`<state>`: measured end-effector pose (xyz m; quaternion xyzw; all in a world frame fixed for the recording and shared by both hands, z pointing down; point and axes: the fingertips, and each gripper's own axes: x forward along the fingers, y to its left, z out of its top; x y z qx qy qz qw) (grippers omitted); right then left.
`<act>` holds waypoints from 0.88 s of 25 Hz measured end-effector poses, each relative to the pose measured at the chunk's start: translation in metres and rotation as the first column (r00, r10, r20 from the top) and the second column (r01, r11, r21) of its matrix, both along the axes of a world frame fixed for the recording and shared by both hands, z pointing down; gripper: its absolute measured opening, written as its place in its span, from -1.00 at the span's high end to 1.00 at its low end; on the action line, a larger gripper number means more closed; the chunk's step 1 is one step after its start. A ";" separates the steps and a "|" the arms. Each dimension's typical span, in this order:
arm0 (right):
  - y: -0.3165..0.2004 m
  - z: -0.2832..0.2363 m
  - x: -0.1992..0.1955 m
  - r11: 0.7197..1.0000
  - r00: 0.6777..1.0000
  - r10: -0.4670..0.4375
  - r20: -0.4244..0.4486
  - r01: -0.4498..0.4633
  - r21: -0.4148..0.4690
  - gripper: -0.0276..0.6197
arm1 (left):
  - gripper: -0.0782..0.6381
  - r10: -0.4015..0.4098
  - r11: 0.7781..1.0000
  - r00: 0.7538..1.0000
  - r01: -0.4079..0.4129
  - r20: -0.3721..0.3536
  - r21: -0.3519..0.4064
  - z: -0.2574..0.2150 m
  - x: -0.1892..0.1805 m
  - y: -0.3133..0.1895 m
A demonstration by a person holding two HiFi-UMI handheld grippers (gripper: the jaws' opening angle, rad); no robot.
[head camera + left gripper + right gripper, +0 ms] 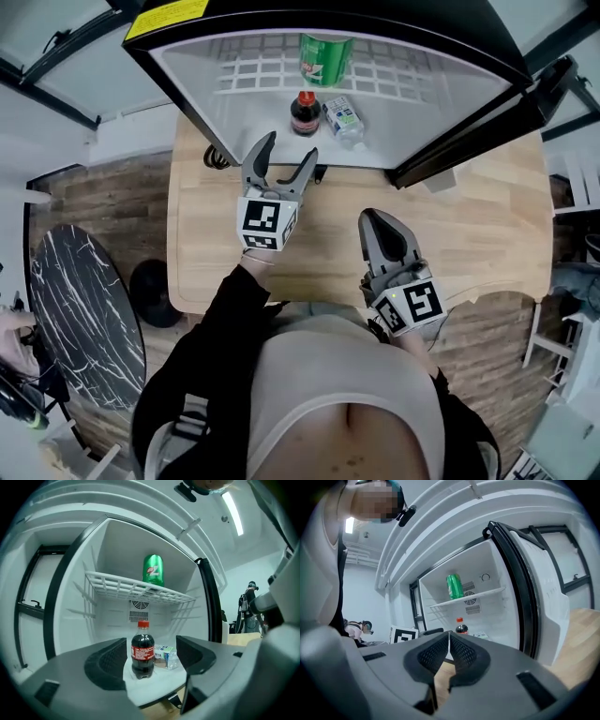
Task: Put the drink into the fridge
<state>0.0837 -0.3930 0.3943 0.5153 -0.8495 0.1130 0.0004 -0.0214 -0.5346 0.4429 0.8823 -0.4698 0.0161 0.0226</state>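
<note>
The cola bottle (pixel 304 112) stands upright inside the open fridge (pixel 431 103), so the left claw (pixel 289 150) hangs spread and empty before it, while the right claw (pixel 375 225), pressed together, idles over the desk (pixel 478 234).

Bright even light, ceiling strip lamp (pixel 232 513) glaring, fisheye-bent edges, near tongs blurred

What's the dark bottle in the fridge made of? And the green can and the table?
The dark bottle looks like clear, glossy plastic: the drink shows through, under a red cap. The green can is probably shiny metal, judging by its shape. The table looks like pale wood, with grain lines.
</note>
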 end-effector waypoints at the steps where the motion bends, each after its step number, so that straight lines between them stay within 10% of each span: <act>1: 0.002 -0.002 -0.002 1.000 1.000 -0.006 0.003 0.006 0.007 0.82 | -0.11 -0.003 1.000 1.000 0.003 -0.001 0.003 -0.003 -0.001 0.005; 22: 0.019 -0.028 -0.041 0.987 0.990 -0.134 0.035 0.130 0.098 0.82 | -0.08 -0.034 0.999 0.999 0.033 0.014 0.044 -0.047 -0.039 0.091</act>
